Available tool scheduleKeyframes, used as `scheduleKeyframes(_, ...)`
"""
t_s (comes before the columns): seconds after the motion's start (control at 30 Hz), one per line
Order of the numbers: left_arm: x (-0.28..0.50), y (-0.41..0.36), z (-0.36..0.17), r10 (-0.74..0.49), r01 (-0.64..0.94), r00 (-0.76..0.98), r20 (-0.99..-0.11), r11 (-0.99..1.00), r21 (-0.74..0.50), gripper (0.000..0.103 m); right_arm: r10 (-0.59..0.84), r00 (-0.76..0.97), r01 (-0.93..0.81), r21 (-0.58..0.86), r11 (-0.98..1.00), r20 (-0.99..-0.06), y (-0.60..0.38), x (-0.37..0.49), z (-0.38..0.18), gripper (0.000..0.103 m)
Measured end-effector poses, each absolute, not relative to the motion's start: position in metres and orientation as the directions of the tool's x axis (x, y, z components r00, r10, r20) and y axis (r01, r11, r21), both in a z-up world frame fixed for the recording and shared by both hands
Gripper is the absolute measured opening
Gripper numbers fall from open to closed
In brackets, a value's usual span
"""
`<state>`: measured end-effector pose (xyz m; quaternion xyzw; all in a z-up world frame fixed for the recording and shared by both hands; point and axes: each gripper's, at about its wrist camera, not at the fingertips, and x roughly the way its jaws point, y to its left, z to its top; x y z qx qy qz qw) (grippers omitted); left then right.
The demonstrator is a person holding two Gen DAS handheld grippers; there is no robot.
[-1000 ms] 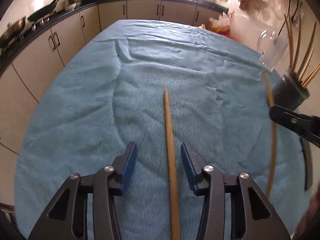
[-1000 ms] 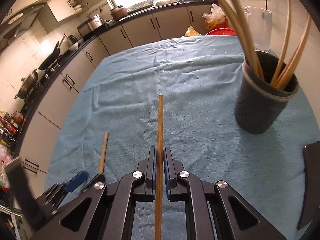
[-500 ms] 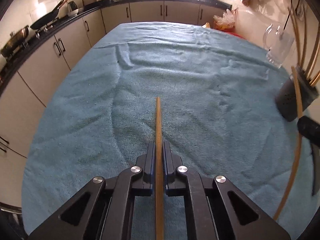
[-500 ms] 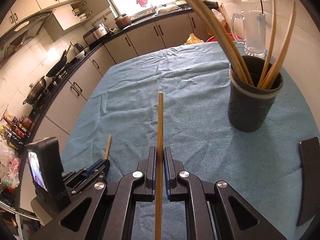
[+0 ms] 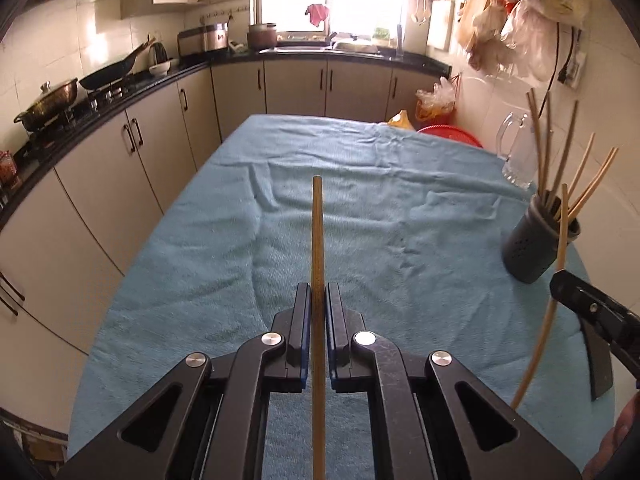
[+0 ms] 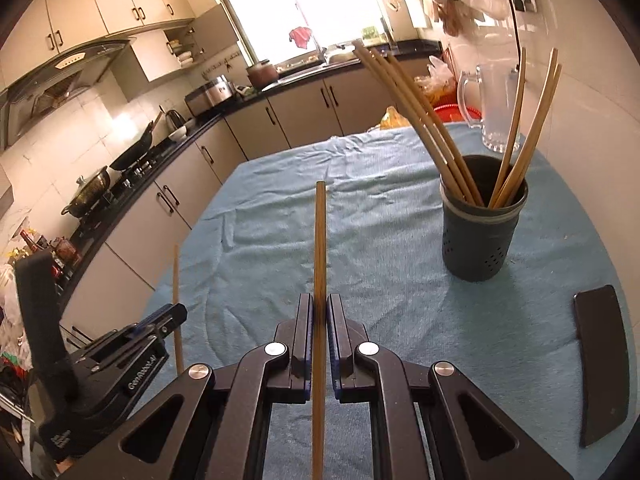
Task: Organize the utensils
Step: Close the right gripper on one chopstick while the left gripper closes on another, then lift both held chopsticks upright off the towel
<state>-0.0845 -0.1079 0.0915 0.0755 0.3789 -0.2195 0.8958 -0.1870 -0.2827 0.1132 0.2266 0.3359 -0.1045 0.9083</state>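
My left gripper (image 5: pixel 318 294) is shut on a long wooden chopstick (image 5: pixel 317 232) and holds it raised above the blue cloth. My right gripper (image 6: pixel 319 304) is shut on another wooden chopstick (image 6: pixel 320 240), also lifted. A dark perforated utensil holder (image 6: pixel 478 236) with several chopsticks stands on the cloth ahead and right of the right gripper. In the left wrist view the holder (image 5: pixel 532 248) is at the far right, with the right gripper (image 5: pixel 560 280) and its chopstick (image 5: pixel 560 240) in front of it. The left gripper (image 6: pixel 176 312) shows at lower left in the right wrist view.
A blue towel (image 5: pixel 360 208) covers the table (image 6: pixel 400 280). A glass mug (image 6: pixel 496 108) stands behind the holder near the wall. A flat black object (image 6: pixel 600 364) lies on the cloth at the right. Kitchen cabinets and a stove (image 5: pixel 100 84) run along the left.
My left gripper closed on the chopstick that lay on the cloth and lifted it. Both grippers rose and tilted up, so more of the kitchen shows.
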Motion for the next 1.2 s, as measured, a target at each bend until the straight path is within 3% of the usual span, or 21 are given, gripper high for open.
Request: scheduleKeyframes(1.2,-0.128,-0.098,0.130,-0.363,0.458,0.685,-0.632,0.889,-0.015,0.007,-0.081,0.826,0.325,0.353,0.878,-0.558,-0.286,-0.228,0.141,0.008)
